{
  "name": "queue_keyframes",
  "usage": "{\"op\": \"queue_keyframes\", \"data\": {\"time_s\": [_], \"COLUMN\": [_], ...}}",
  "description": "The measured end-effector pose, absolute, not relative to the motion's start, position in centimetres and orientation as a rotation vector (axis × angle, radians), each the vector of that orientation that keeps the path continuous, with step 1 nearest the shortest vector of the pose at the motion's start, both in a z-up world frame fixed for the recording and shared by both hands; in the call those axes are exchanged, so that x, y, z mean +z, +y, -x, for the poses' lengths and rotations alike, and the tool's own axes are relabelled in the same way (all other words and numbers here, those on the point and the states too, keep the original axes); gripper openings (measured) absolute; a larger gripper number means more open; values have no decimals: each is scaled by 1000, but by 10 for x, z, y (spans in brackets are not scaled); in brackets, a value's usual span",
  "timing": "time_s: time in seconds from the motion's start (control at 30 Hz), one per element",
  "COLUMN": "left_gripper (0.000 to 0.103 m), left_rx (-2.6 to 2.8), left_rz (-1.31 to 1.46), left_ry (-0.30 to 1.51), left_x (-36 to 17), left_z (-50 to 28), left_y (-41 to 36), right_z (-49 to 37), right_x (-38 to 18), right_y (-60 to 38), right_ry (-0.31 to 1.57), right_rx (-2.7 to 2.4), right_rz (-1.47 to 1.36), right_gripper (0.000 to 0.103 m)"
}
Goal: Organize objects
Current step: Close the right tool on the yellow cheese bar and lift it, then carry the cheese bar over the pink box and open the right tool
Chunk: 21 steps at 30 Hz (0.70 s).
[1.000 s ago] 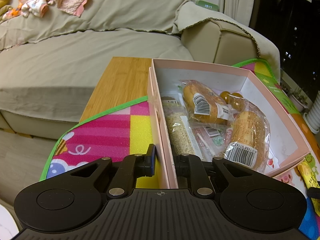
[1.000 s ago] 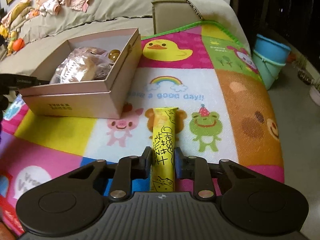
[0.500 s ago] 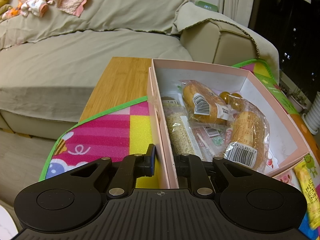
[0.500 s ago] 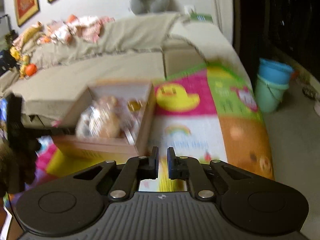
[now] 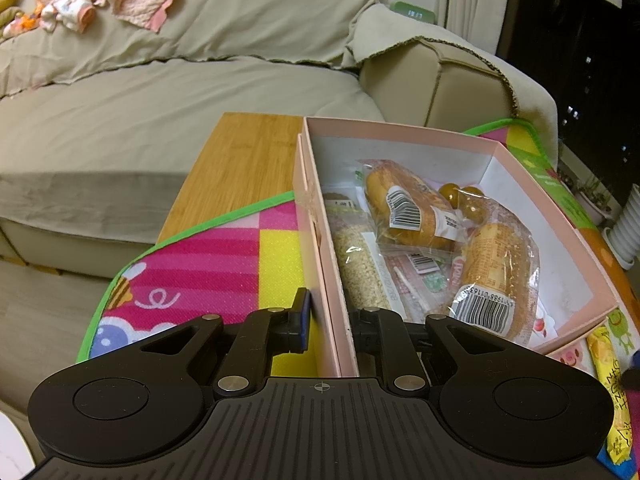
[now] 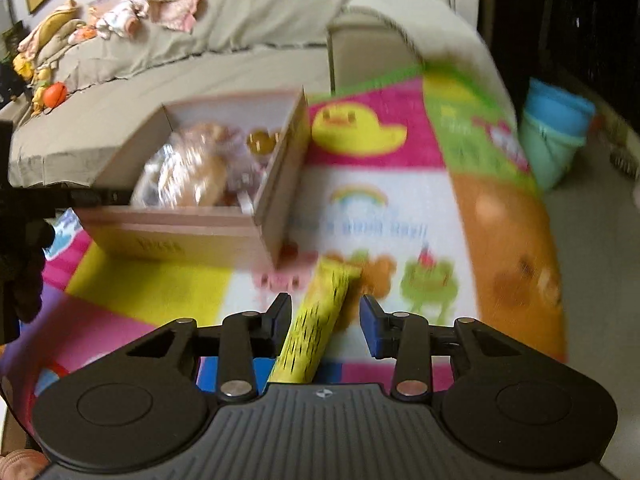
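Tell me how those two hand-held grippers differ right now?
The left hand-held gripper is shut on the pink box's near wall; the right hand-held gripper has just been opening, its pads clear of the yellow snack stick between them. The left view is sharp; the right is blurred. Both are black and point downward.

Barcode digits "1988 0116" on a bread wrapper [image 5: 485,313].

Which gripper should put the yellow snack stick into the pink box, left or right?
Right. The right gripper has just been opening, with the yellow snack stick between its pads, apparently untouched. The left gripper is clamped on the pink box wall, steadying it.
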<state>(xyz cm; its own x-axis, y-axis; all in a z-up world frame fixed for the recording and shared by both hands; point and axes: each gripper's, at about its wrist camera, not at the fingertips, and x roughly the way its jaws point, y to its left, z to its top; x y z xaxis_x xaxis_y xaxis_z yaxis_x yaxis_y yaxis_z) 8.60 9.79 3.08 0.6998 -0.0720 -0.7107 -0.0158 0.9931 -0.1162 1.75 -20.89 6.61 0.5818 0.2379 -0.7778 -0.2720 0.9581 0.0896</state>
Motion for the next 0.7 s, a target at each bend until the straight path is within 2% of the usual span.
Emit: {"op": "queue_keyframes", "data": {"time_s": [0.2, 0.3, 0.4, 0.57, 0.7], "left_gripper": [16, 16, 16, 16, 16], "left_rx": [-29, -30, -30, -30, -30], "left_rz": [114, 114, 114, 115, 115], "left_ry": [796, 796, 795, 795, 795], "left_x": [30, 30, 30, 30, 30], "left_z": [-87, -87, -87, -87, -86], "left_y": [97, 97, 97, 97, 97], "right_z": [-22, -16, -15, -12, -7], "right_x": [36, 36, 41, 65, 104], "right_y": [-191, -180, -183, -200, -210], "right_ry": [926, 895, 903, 855, 746], "right_rx": [290, 304, 323, 300, 288], "right_rz": [84, 160, 131, 60, 16], "right_gripper": [35, 22, 22, 21, 21]}}
